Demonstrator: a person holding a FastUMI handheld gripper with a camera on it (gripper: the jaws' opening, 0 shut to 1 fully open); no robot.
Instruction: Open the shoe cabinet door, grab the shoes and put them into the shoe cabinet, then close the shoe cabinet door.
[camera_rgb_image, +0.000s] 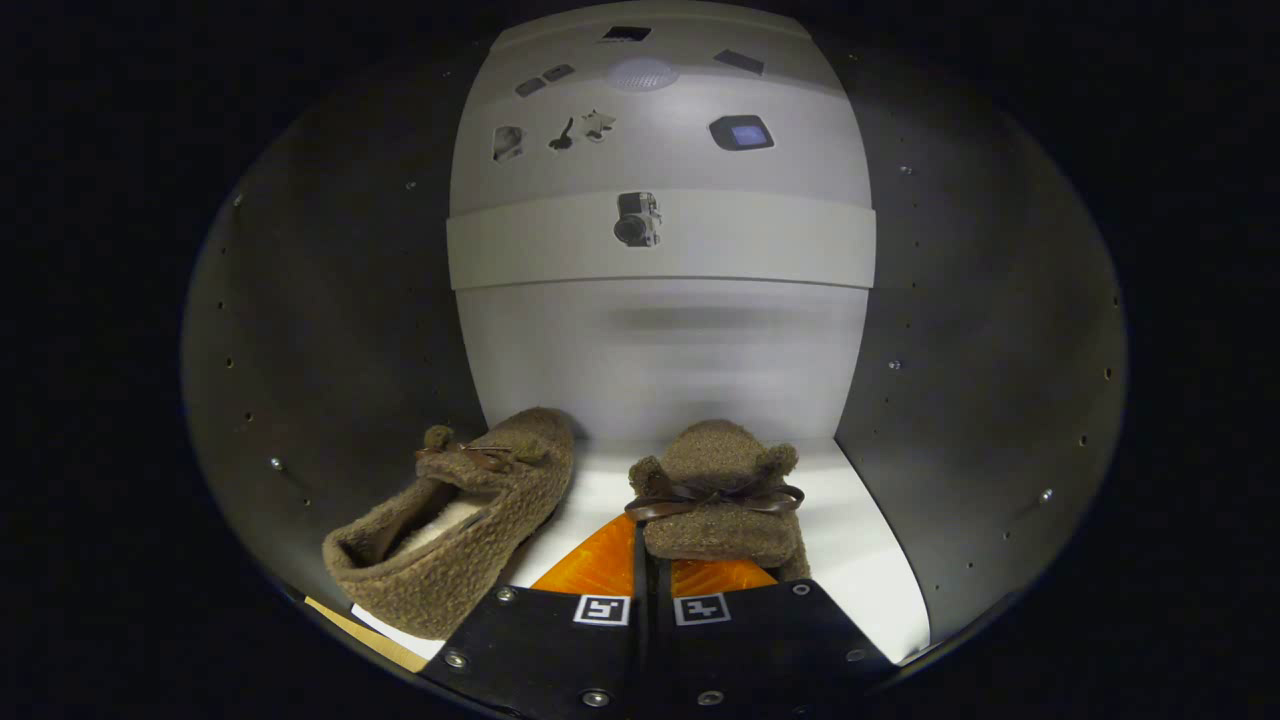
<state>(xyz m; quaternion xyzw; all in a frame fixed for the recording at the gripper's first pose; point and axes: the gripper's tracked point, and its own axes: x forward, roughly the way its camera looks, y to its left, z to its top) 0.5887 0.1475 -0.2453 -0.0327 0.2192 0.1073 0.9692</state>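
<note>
Right at the base of our view, we are seeing the gripper (652, 580) with its two fingers drawn close together, and the heel of the right slipper (722, 500) is sitting between them. Both fingers appear to be pressing on that heel, so we are judging the gripper to be clamped on the shoe, though the contact itself is hidden beneath the fuzzy upper.

We are looking into the shoe cabinet (330, 330), whose dark side walls are rising on either side and whose pale back panel (660, 350) is facing us. The left slipper (455, 520) is already lying on the white shelf floor (860, 560), toe toward the back and angled slightly, just beside the left wall. The held slipper is resting near or on that same floor, apart from its partner by a clear strip of shelf.

As we are judging it, the door is already open and one shoe is stowed; the second is being placed. Releasing it, pulling the gripper out and closing the door are remaining.

Beyond the back panel's upper edge, we are making out a small camera (637, 218) and a few small fittings on a pale surface. Nothing is crowding the shelf; only the near side walls are narrowing our way out.
</note>
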